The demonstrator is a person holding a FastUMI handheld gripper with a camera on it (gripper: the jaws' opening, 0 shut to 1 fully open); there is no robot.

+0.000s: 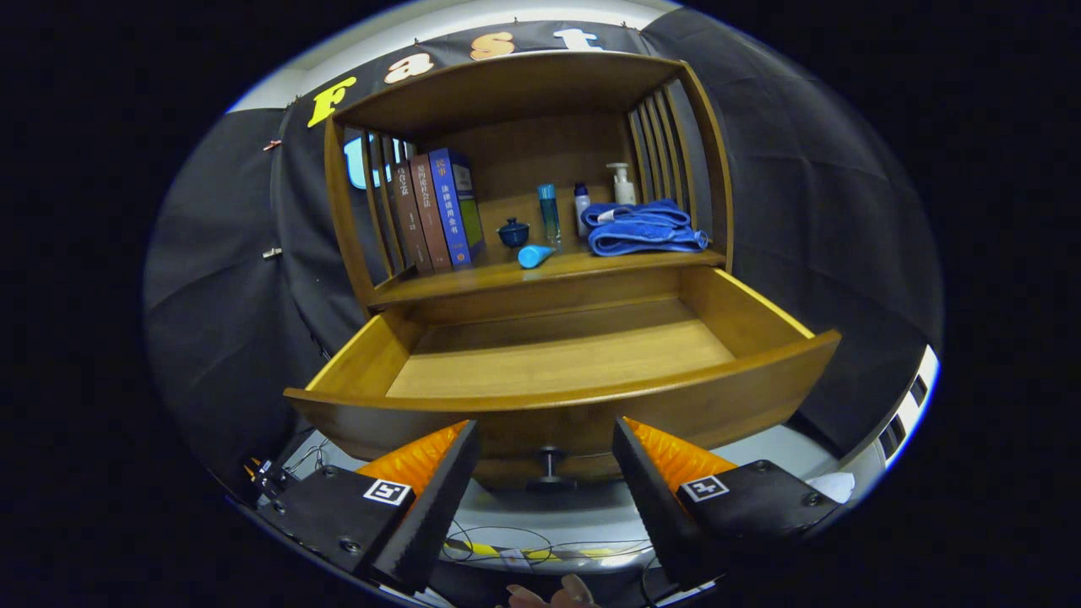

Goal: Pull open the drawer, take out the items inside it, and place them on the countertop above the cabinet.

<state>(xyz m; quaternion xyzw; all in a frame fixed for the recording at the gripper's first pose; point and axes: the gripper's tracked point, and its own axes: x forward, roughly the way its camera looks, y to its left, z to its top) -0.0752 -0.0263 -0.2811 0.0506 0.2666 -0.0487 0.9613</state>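
Just ahead of the fingers, the drawer [557,363] stands pulled well out of the cabinet [524,169], its curved front running crosswise to the line of the fingers and its small round knob [550,469] sitting between the two fingertips, a little beyond them. The gripper [546,452] is spread wide and holds nothing; neither finger touches the knob or the drawer front. The drawer floor that shows is bare wood, with no item lying on it, though the strip right behind the front panel is hidden. Beyond and above the drawer lies the countertop [473,274], where the things stand: a row of books [435,211] to the left, a small dark blue lidded pot [513,232], a light blue tube [535,255] lying on its side near the front edge, a tall teal bottle [549,211], two smaller bottles, and a folded blue towel [646,228] to the right. Judging from this, the emptying looks done or nearly so, and any further reach would go forward and down over the drawer front.
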